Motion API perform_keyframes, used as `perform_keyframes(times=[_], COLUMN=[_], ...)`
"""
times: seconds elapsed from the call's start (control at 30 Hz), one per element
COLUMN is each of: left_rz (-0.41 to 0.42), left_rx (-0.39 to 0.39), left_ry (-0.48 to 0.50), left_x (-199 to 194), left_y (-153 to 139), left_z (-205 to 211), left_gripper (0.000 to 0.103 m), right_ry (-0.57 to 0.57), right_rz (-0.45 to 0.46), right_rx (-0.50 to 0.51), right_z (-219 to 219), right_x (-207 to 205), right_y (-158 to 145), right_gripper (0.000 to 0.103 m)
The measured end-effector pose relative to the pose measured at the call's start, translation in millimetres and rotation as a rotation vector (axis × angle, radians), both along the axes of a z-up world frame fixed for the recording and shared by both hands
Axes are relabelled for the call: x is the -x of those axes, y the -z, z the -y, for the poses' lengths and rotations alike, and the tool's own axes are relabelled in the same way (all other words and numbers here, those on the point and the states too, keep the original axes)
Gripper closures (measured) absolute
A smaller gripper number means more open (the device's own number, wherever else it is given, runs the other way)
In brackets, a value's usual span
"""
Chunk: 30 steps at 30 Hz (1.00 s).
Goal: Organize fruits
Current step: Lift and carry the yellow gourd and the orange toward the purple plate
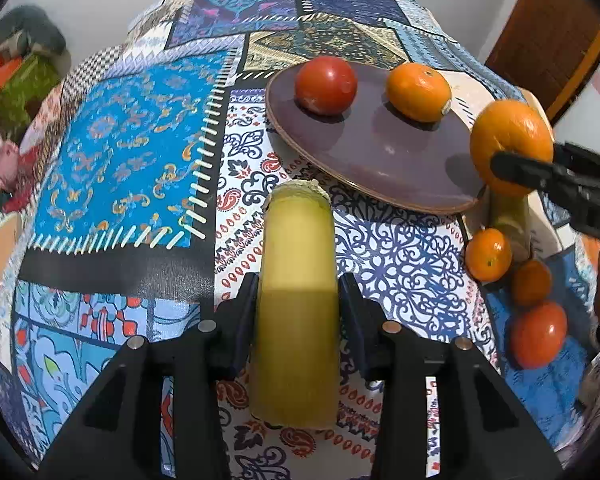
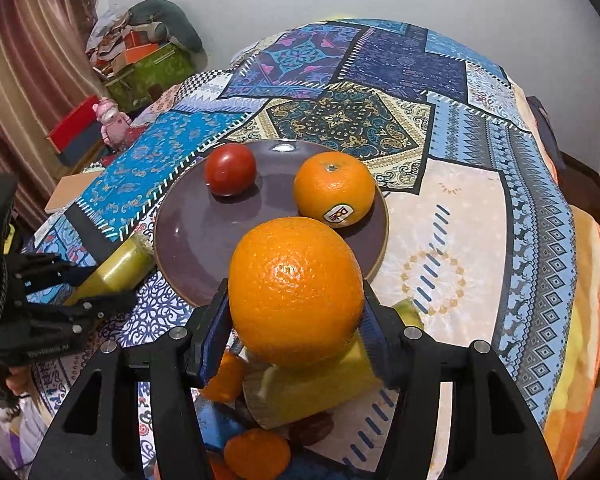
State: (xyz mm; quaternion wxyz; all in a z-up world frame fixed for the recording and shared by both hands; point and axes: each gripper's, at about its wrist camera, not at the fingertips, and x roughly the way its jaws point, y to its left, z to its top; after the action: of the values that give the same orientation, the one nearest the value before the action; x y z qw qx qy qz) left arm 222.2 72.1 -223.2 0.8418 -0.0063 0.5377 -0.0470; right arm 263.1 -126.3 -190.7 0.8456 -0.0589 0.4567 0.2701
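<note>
A yellow-green banana (image 1: 296,320) lies on the patterned tablecloth, its cut end close to the rim of a purple-brown plate (image 1: 380,156). My left gripper (image 1: 299,280) is open, its pads on either side of the banana with narrow gaps. The plate (image 2: 196,236) carries a red tomato (image 2: 230,169) and a stickered orange (image 2: 334,188). My right gripper (image 2: 296,292) is shut on a large orange (image 2: 292,272) held above the plate's near edge. In the left wrist view this large orange (image 1: 508,136) hangs at the plate's right end.
Three small oranges (image 1: 488,254) lie in a row right of the plate, beside another yellow-green fruit (image 2: 320,388) under my right gripper. A wooden board (image 2: 70,194) and a pink toy (image 2: 110,120) sit at the table's left edge. Boxes and a curtain stand beyond.
</note>
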Motion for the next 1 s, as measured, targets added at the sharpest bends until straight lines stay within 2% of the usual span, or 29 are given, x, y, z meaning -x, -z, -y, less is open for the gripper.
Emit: perform_keyframes(times=[0.23, 0.4, 0.6, 0.9, 1.0], left_rz=[0.037, 0.043, 0.08, 0.164, 0.167], left_rx=[-0.06, -0.049, 0.001, 0.045, 0.04], left_ry=[-0.007, -0.034, -0.073, -0.105, -0.096], left_x=[3.4, 4.0, 0.2, -30.0, -38.9], left_y=[2.9, -2.3, -21.1, -57.3, -59.7], left_z=[10.1, 6.8, -1.4, -2.8, 1.2], left_gripper=[0.066, 0.066, 0.066, 0.068, 0.069], right_ry=[-0.007, -0.019, -0.009, -0.031, -0.041], right_rz=[-0.001, 0.006, 0.005, -0.001, -0.006], right_rx=[-0.007, 0.007, 0.001, 0.004, 0.011], right_z=[-3.8, -5.6, -3.6, -16.3, -22.7], right_x=[0.5, 1.0, -4.3, -11.9, -15.5], right_y=[-1.0, -1.8, -2.1, 0.7, 3.9], right_gripper=[0.048, 0.048, 0.048, 0.048, 0.048])
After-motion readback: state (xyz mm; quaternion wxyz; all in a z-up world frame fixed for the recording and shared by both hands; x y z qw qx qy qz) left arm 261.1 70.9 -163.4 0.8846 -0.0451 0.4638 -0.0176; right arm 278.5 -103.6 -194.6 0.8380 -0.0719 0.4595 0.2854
